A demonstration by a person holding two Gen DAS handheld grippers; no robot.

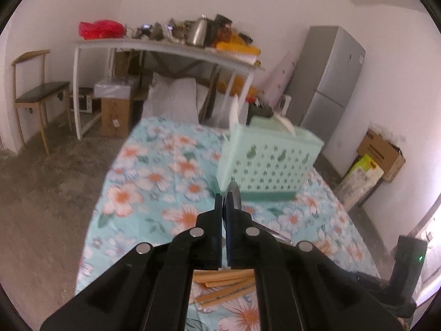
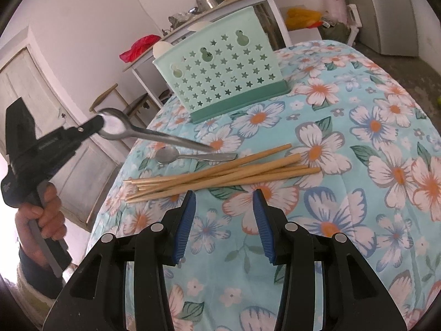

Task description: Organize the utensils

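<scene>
The left claw (image 2: 100, 122) is clamped on a metal spoon (image 2: 154, 135) by its bowl, handle hanging free over the surface (image 2: 358, 165). That thin grip could let it swivel or slip short of the green holder (image 2: 223, 71). The right claw (image 2: 224, 220) stands apart, empty, near the chopsticks (image 2: 220, 171).

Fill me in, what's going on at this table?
A person is sorting utensils with a handheld gripper in each hand. The left gripper is shut on a metal spoon by its bowl, held above the table. The right gripper is open and empty, near a pile of chopsticks. A second spoon lies beside them. The green utensil holder stands behind on the floral tablecloth.
</scene>
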